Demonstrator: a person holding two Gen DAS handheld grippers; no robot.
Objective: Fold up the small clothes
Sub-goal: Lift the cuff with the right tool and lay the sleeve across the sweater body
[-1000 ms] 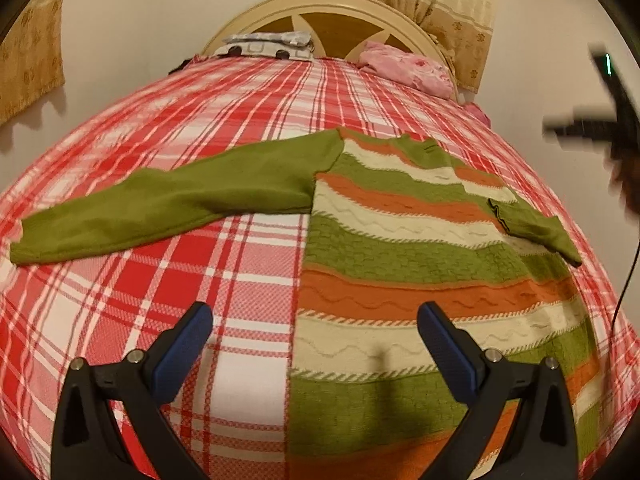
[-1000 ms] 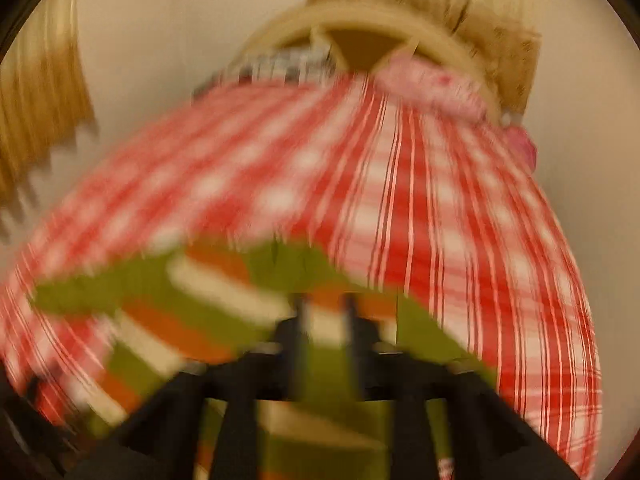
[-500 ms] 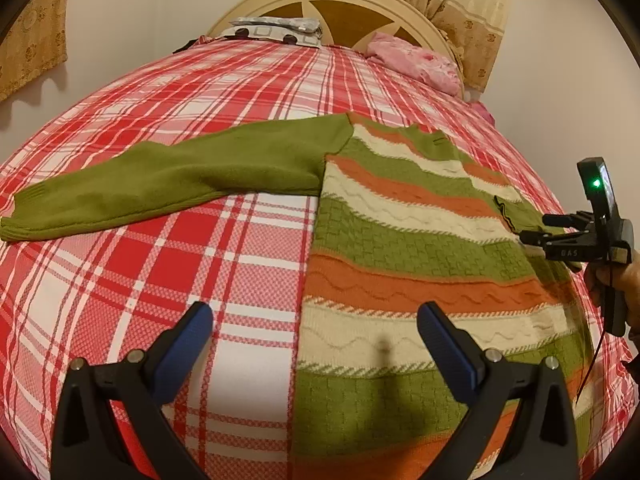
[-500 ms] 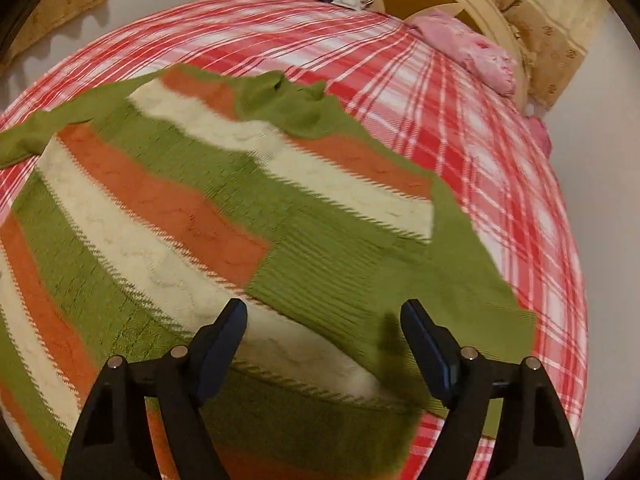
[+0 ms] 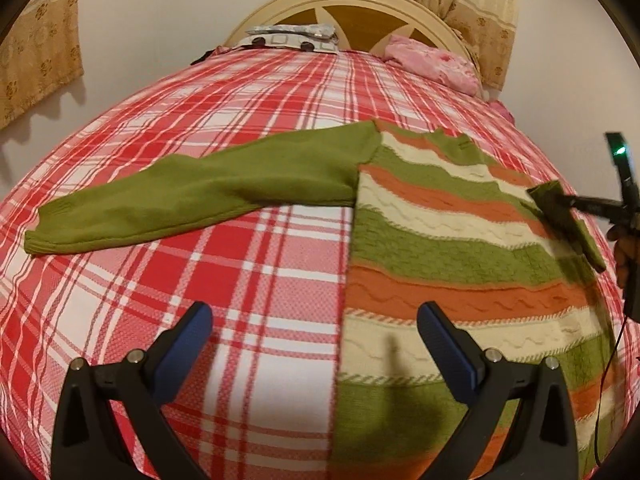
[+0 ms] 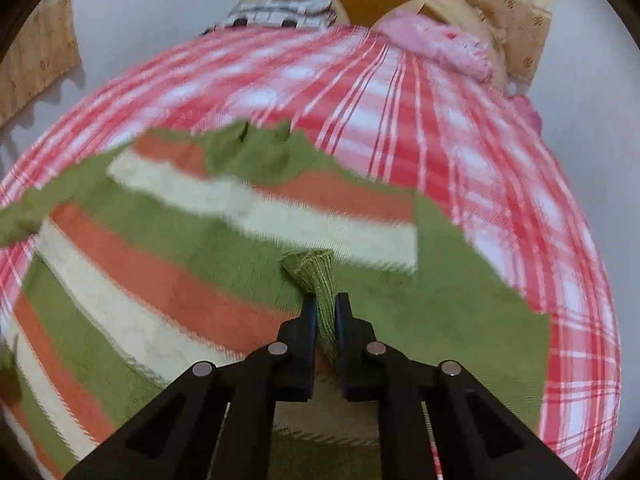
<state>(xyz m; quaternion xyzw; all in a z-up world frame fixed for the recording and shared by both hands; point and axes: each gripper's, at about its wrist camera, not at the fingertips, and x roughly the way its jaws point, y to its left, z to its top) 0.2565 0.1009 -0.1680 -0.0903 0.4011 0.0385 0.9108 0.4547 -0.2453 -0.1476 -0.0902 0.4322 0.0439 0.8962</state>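
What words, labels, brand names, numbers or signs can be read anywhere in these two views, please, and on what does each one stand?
None can be read.
The right gripper, seen from the left wrist view, shows a green light but no legible lettering.
The striped sweater, its green sleeve pinched in the right gripper, carries no visible tag.
The patterned packet by the headboard is too small to read.
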